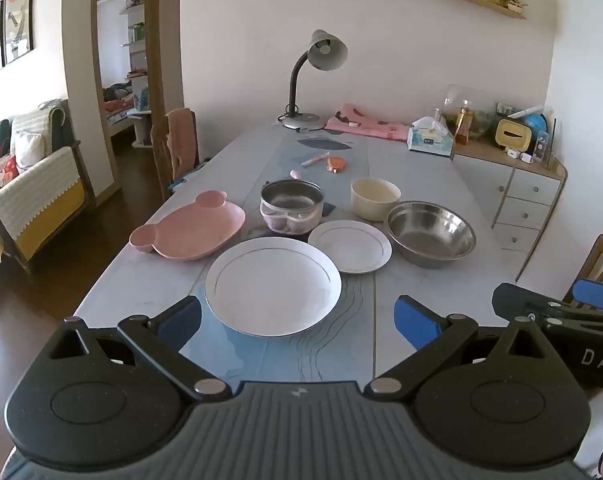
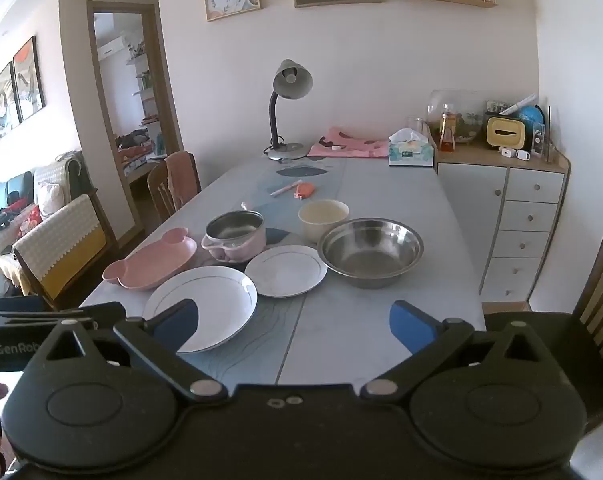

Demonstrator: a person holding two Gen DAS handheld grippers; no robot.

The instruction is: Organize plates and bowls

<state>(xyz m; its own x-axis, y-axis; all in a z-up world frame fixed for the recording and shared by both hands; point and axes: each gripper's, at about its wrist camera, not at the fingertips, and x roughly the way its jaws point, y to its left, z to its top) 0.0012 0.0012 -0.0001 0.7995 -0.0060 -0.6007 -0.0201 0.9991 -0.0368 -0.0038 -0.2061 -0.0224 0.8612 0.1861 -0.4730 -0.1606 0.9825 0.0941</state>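
A large white plate (image 1: 272,286) lies nearest on the table, with a smaller white plate (image 1: 349,246) behind it to the right. A pink bear-shaped plate (image 1: 189,228) lies at the left. A pink bowl with a steel liner (image 1: 292,210), a cream bowl (image 1: 375,198) and a large steel bowl (image 1: 431,234) stand behind. My left gripper (image 1: 297,320) is open and empty just short of the large plate. My right gripper (image 2: 295,322) is open and empty above the table's near edge, its left finger over the large plate (image 2: 205,304). The steel bowl (image 2: 371,252) is ahead of it.
The table (image 1: 421,300) carries a desk lamp (image 1: 317,80), a tissue box (image 1: 429,140), a pink cloth, a pen and a small orange item at the far end. A drawer cabinet (image 2: 521,220) stands at right, chairs at left and right (image 2: 597,300).
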